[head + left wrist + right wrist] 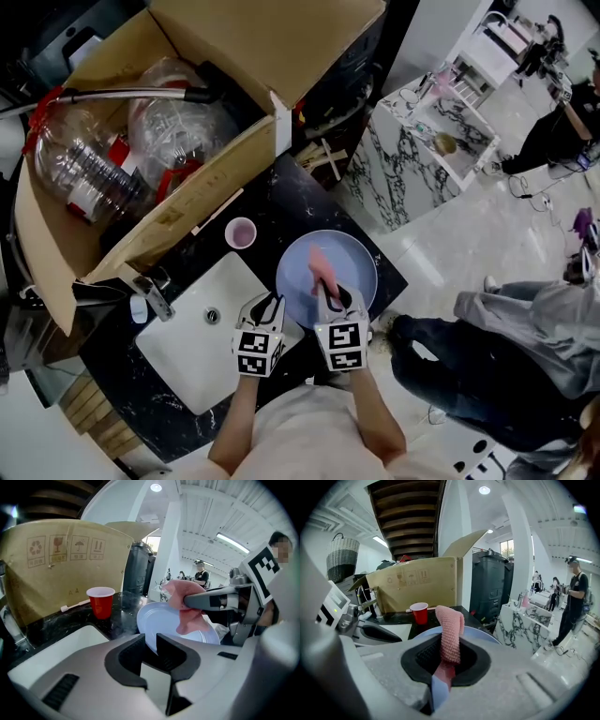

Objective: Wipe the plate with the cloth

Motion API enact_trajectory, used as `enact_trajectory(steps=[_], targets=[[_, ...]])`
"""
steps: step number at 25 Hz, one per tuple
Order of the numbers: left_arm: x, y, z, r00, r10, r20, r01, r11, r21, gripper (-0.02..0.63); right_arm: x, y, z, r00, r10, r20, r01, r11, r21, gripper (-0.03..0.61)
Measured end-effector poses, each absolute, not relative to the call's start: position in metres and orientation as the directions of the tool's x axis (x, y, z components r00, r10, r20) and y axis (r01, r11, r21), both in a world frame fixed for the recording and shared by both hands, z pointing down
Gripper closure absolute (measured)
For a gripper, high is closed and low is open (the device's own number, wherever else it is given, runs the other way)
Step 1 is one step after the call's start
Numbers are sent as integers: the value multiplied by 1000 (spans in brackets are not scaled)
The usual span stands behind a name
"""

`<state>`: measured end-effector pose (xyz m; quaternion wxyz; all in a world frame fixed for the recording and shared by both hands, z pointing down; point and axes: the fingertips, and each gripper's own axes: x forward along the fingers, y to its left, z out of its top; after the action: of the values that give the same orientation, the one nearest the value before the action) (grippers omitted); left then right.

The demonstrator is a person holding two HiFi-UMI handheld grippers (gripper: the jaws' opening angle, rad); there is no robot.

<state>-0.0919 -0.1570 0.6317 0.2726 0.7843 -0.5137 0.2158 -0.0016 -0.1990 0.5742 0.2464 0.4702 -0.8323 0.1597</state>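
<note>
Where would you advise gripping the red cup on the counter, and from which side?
Probably across the side wall of the cup, just below the rim, coming from the sink side. It stands upright with its mouth open, and the cardboard box rises close behind it.

- Your head camera looks steeply down on the counter [281,202] from above.
- Each gripper camera sits close behind its jaws, facing the cardboard box [70,569].
- All three views share the plate [354,272] and red cup [241,232].
</note>
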Motion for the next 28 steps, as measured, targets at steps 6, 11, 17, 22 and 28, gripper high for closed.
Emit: enact_trajectory(steps=[6,11,17,22,28], targets=[[-93,-157,636,379,-683,624,-924,-320,210,538,-30,-192,587,-490,-655,575,-830,553,-77,551],[-90,-159,635,386,-682,622,-921,-325,215,538,-50,-190,598,-526,-612,590,-802,587,-107,551],[-88,-161,637,387,-678,625,-920,-326,216,538,-69,-189,612,-562,-567,602,-767,630,-123,551],[-88,-162,638,380,-676,631,-923,-325,207,545,-69,-187,626,-545,-537,644,-767,630,-124,551],[-88,-161,641,380,-677,630,-923,-322,210,546,-53,-186,642,-499,-529,686,-790,604,-109,551]])
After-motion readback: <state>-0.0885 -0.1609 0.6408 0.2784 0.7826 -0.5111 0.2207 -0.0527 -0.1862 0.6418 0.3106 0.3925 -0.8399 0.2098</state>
